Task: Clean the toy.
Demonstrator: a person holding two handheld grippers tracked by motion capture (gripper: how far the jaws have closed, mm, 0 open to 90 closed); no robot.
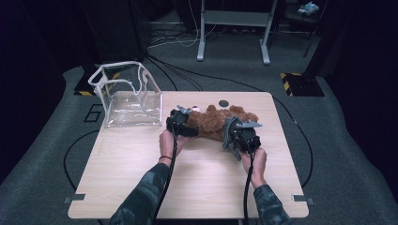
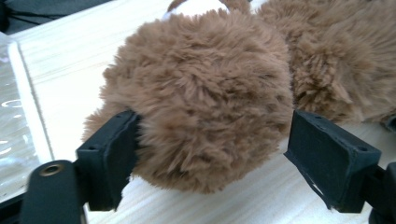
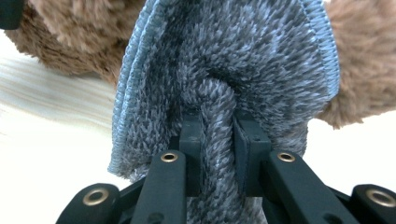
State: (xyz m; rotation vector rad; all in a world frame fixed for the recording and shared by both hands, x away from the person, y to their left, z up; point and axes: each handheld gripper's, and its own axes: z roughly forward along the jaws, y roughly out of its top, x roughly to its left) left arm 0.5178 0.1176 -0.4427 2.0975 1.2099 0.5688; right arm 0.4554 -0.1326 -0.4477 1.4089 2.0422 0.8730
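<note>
A brown plush toy (image 1: 211, 121) lies across the middle of the wooden table (image 1: 187, 187). My left gripper (image 1: 180, 123) is at its left end. In the left gripper view its jaws (image 2: 215, 154) stand wide around a round furry part of the toy (image 2: 201, 93); the left pad brushes the fur and the right pad is just beside it, neither pressing. My right gripper (image 1: 237, 135) is at the toy's front right, shut on a fold of grey microfibre cloth (image 3: 224, 60), which hangs in front of the brown fur (image 3: 65, 42). The cloth (image 1: 228, 136) shows beside that gripper.
A clear plastic bag (image 1: 126, 101) with white trim stands open at the table's back left, close to my left gripper; its edge (image 2: 14, 116) shows in the left gripper view. A small black disc (image 1: 224, 102) lies behind the toy. Bare wood runs along the front of the table.
</note>
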